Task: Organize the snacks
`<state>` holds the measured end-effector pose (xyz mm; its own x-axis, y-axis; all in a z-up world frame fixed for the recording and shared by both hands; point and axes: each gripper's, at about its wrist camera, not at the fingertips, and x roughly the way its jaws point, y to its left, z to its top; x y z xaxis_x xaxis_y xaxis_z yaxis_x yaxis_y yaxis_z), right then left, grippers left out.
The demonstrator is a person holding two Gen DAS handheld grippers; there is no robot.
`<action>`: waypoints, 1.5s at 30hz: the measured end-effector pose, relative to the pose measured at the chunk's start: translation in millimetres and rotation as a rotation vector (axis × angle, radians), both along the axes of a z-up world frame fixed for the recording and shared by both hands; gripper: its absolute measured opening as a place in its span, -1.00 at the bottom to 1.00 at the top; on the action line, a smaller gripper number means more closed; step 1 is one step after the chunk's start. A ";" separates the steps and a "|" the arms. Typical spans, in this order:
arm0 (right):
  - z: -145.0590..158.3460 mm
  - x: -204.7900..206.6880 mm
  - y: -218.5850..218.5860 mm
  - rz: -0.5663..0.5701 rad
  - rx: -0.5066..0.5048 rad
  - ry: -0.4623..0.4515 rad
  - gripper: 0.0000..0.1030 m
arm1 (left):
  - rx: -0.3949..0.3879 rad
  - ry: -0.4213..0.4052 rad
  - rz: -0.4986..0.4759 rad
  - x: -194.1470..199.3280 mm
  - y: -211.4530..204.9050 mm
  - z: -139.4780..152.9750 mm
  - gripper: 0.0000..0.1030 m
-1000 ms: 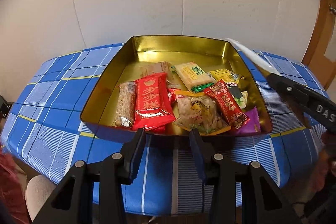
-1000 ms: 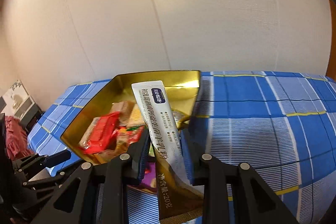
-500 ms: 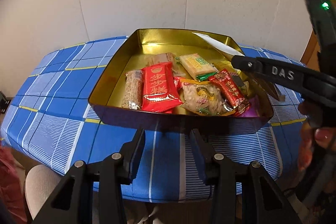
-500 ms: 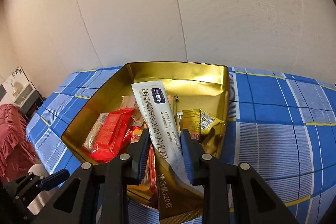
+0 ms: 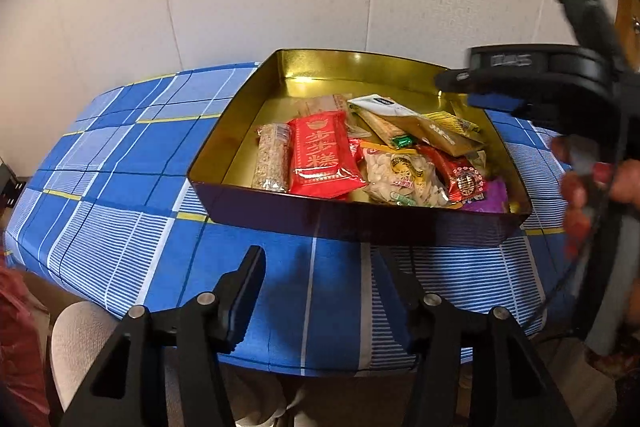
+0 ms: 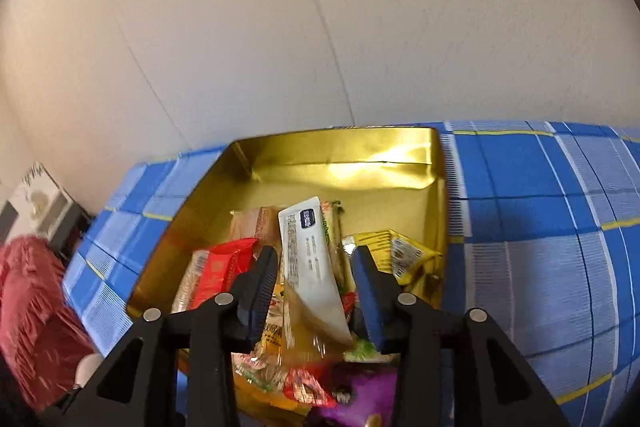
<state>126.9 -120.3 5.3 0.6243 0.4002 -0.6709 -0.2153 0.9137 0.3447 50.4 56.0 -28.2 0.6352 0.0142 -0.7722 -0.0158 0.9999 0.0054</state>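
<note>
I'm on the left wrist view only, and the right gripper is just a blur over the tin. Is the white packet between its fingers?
Observer: Yes. The right wrist view shows the white packet between the right gripper fingers. The jaws are opening and neither pad presses it.
Operator: What's directly under that gripper?
Observer: A purple packet, in the tin's near corner.
Operator: Anything past the table's left end?
Observer: A pale box by the wall.
</note>
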 end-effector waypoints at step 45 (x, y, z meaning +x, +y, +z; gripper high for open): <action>46.1 -157.1 13.7 -0.039 -0.201 -0.207 -0.16 | 0.096 -0.142 0.198 -52.4 25.3 64.5 0.99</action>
<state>-30.2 -106.6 51.3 0.7686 0.2451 -0.5909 -0.2255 0.9682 0.1084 -2.1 81.4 36.3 0.7147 0.2182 -0.6645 -0.2185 0.9722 0.0843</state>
